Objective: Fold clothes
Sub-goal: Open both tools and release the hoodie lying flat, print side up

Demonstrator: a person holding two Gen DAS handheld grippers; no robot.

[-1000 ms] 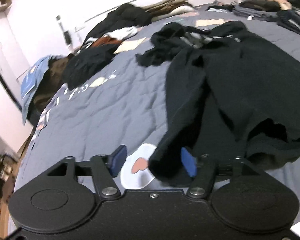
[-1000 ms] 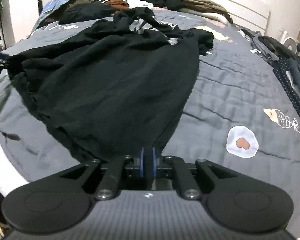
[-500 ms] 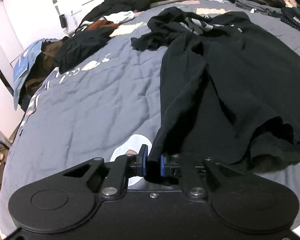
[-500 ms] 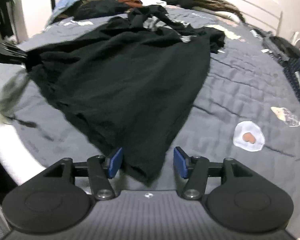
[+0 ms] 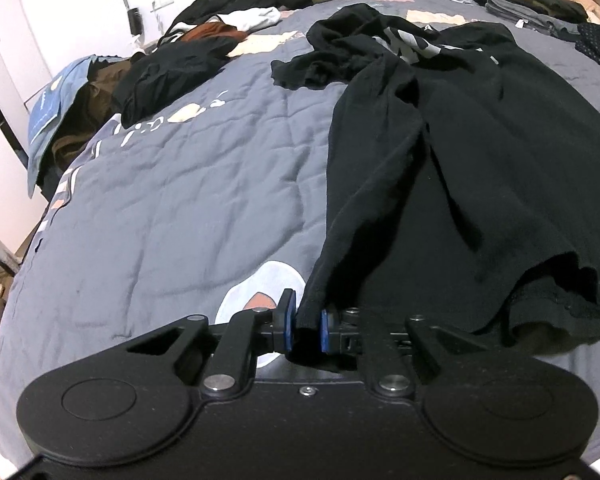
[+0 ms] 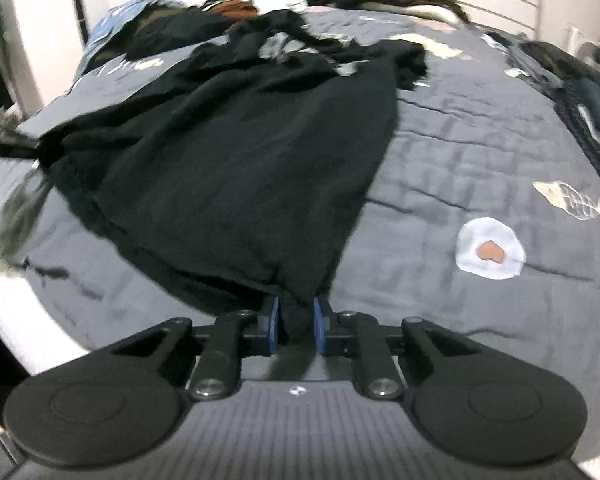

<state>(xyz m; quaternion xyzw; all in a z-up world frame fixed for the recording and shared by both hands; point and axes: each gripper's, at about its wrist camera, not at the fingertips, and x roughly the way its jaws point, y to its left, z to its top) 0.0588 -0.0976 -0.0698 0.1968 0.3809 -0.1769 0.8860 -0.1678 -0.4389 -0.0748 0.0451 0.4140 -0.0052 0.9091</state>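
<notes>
A large black garment (image 5: 460,152) lies spread on the grey-blue quilted bed (image 5: 188,200). My left gripper (image 5: 305,326) is shut on the garment's near left hem corner, which bunches between the blue pads. In the right wrist view the same black garment (image 6: 252,152) stretches away from me. My right gripper (image 6: 295,324) is shut on its near right hem corner, with a thick fold of cloth between the pads. The far end of the garment is crumpled, with grey print showing (image 6: 284,46).
Heaps of dark, brown, white and blue clothes (image 5: 172,56) lie along the far left of the bed. Folded clothes (image 5: 540,8) sit at the far right. The quilt has a white egg patch (image 6: 490,254) and a fish patch (image 6: 576,202). The bed's edge (image 6: 16,312) is near left.
My left gripper closed on the left hem corner and holds it. My right gripper opened, then closed again on a thicker fold of the right hem corner. The right view is now blurred by motion.
</notes>
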